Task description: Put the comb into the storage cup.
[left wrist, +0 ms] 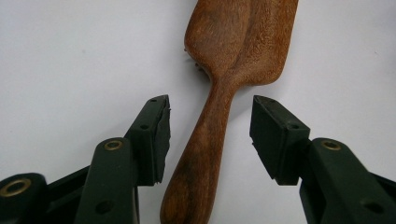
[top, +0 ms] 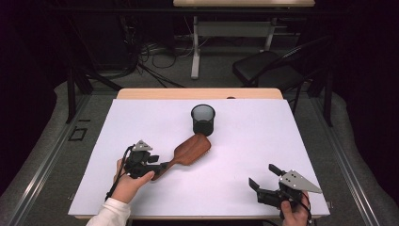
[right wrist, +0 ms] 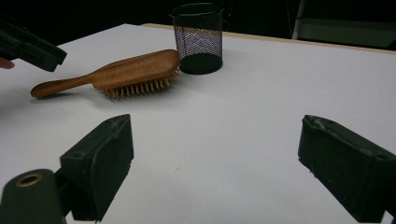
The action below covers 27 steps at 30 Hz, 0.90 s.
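Wooden hairbrush [top: 188, 151], smooth oval back up, bristles down on white table [top: 263, 141], its head next to black mesh cup [top: 203, 119]. In left gripper view, head cut off at top. Left gripper [left wrist: 210, 128] jaws apart, handle btwn them, untouched. Right gripper [top: 266, 176] jaws apart, near-right, holding nothing.

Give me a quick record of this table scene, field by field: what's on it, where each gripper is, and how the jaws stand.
surface: white table
brush: wooden hairbrush, bristles down, lying flat
cup: black mesh cup, upright, just beyond the brush head
left gripper: jaws open on either side of the brush handle, pads not touching it
right gripper: open, nothing between the jaws, near the table's front right corner
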Each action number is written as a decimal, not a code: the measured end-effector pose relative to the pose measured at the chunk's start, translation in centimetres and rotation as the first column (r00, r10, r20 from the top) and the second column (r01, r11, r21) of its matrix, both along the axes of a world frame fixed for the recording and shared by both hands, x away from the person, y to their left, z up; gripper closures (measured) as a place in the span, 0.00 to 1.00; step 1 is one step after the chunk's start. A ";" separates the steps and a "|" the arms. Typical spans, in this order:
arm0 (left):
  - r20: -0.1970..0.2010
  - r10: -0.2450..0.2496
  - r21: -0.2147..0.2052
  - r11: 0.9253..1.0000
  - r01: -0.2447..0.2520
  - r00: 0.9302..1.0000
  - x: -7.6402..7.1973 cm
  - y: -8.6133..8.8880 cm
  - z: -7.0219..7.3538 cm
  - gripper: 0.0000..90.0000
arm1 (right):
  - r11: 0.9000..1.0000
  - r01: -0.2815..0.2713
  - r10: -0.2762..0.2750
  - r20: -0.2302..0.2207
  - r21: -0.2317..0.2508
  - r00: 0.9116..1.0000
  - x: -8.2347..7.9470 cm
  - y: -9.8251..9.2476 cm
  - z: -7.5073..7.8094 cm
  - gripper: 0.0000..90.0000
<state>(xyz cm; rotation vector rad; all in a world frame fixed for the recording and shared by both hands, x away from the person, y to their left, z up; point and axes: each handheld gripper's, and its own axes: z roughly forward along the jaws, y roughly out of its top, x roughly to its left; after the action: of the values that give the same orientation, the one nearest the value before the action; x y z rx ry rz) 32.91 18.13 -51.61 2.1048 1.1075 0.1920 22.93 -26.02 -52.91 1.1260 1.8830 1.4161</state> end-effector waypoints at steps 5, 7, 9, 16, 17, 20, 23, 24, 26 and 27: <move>0.005 -0.011 -0.014 1.000 0.012 1.000 0.1 -0.1 0.2 0.51 | 1.000 0.002 -0.002 -0.002 0.001 1.000 0.0 0.0 0.0 0.11; -0.005 -0.024 -0.022 0.999 0.024 1.000 0.2 -0.2 0.1 0.45 | 1.000 0.000 0.000 0.002 -0.003 1.000 0.0 0.0 0.0 0.11; -0.015 -0.046 -0.023 0.999 0.046 0.999 0.3 -0.5 0.1 0.42 | 1.000 0.001 -0.001 -0.002 -0.002 1.000 0.0 0.0 0.0 0.11; -0.011 -0.042 -0.004 0.999 0.042 0.999 1.1 -1.3 0.4 0.19 | 1.000 0.001 -0.001 -0.004 -0.012 1.000 0.0 0.0 0.0 0.11; -0.011 -0.043 -0.010 0.999 0.043 0.999 1.3 -1.4 0.4 0.17 | 1.000 0.000 0.000 -0.005 -0.012 1.000 0.0 0.0 0.0 0.11; -0.036 -0.034 -0.014 0.999 0.034 0.999 2.0 -1.5 0.3 0.13 | 1.000 0.001 -0.001 -0.001 -0.008 1.000 0.1 0.0 -0.1 0.11; -0.055 -0.047 0.004 0.999 0.047 0.997 2.5 -1.7 0.4 0.03 | 1.000 0.001 -0.001 -0.003 -0.010 1.000 0.0 0.0 -0.1 0.11; -0.053 -0.046 0.005 0.999 0.046 0.998 2.7 -1.8 0.4 0.00 | 1.000 0.001 -0.001 -0.004 -0.012 1.000 0.0 0.0 0.0 0.11; -0.057 -0.047 0.002 0.999 0.048 0.997 2.9 -1.9 0.4 0.01 | 1.000 0.001 -0.001 -0.002 -0.011 1.000 0.0 0.0 -0.1 0.11; -0.060 -0.051 0.003 0.999 0.052 0.997 3.1 -1.9 0.4 0.00 | 1.000 0.001 -0.001 -0.003 -0.011 1.000 0.0 0.0 -0.1 0.11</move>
<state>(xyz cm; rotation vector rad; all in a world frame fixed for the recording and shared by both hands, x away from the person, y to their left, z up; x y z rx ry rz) 36.00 16.22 -51.19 2.1534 1.0868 0.1081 22.96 -26.01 -52.99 1.1246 1.8903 1.4027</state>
